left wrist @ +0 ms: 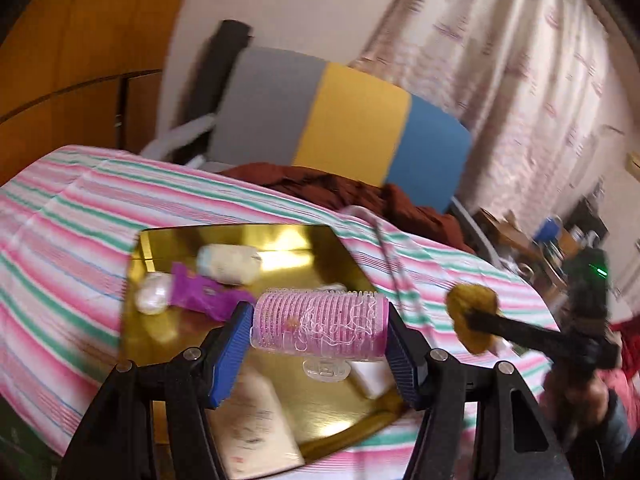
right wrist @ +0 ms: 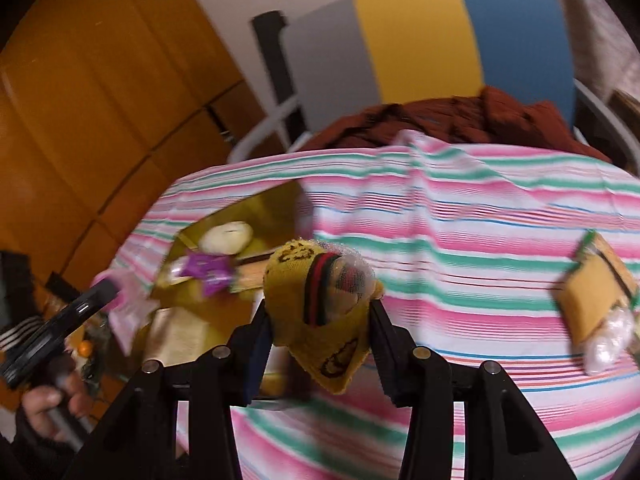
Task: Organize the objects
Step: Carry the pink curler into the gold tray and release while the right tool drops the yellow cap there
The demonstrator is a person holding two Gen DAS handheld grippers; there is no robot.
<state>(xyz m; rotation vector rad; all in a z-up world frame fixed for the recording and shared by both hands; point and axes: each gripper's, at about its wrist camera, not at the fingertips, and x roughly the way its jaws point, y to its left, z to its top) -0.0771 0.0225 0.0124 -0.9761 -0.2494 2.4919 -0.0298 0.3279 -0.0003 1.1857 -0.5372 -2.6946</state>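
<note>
A pink hair roller (left wrist: 320, 326) lies crosswise between the blue pads of my left gripper (left wrist: 318, 334), which is shut on it above the gold tray (left wrist: 332, 404). In the tray lie a purple wrapper (left wrist: 200, 290), a cream roll (left wrist: 228, 264), a white lump (left wrist: 152, 292), a clear clip (left wrist: 326, 368) and a paper packet (left wrist: 256, 428). My right gripper (right wrist: 320, 316) is shut on a yellow sock bundle (right wrist: 316, 300) with red and black stripes, held over the striped cloth (right wrist: 460, 240) to the right of the tray (right wrist: 192, 312). That bundle also shows in the left wrist view as the yellow sock (left wrist: 474, 322).
A second yellow sock packet with a white bundle (right wrist: 600, 304) lies on the cloth at the right. Behind the table stand a grey, yellow and blue chair (left wrist: 340, 120) with a rust-brown cloth (left wrist: 340, 192), wooden cabinets (left wrist: 72, 60) and a curtain (left wrist: 520, 80). A hand (right wrist: 48, 400) holds the other gripper's handle.
</note>
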